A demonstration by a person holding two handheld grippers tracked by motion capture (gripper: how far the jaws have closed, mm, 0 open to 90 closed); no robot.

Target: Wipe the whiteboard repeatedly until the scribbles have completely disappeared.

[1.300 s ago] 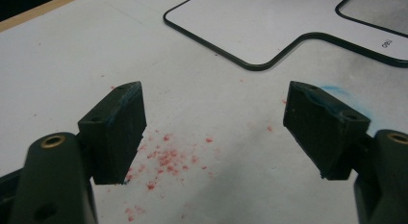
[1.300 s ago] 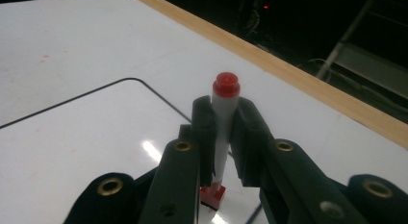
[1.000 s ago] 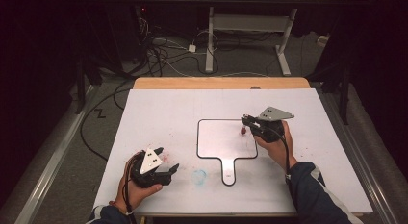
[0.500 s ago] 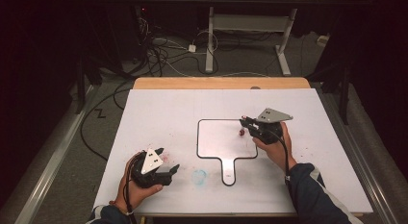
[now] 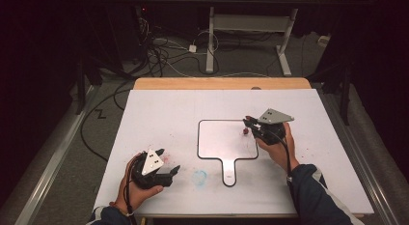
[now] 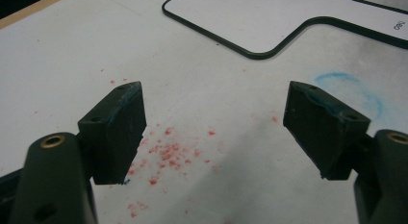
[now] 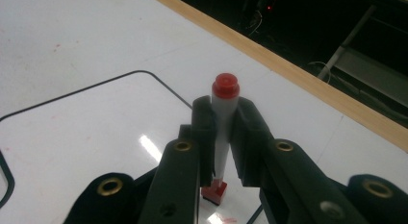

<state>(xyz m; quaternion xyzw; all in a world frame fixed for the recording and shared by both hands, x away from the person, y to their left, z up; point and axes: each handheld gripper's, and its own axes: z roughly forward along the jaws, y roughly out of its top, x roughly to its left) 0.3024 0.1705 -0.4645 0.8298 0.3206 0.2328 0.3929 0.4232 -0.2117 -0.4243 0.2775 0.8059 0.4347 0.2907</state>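
my right hand-held gripper [image 7: 222,132] clenched on a red-capped marker [image 7: 223,113], upright, tip at the small whiteboard [image 5: 219,140] near its right edge. my left hand-held gripper [image 6: 216,123] released, jaws wide, over red specks [image 6: 166,154] on the worktop [image 5: 169,114], well apart from the whiteboard.

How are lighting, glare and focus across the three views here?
High view: white table lit, surroundings nearly black. Right gripper view: glare streak on the whiteboard beside the marker, near jaws soft. Left gripper view: dim, red specks sharp, left gripper jaws slightly blurred.
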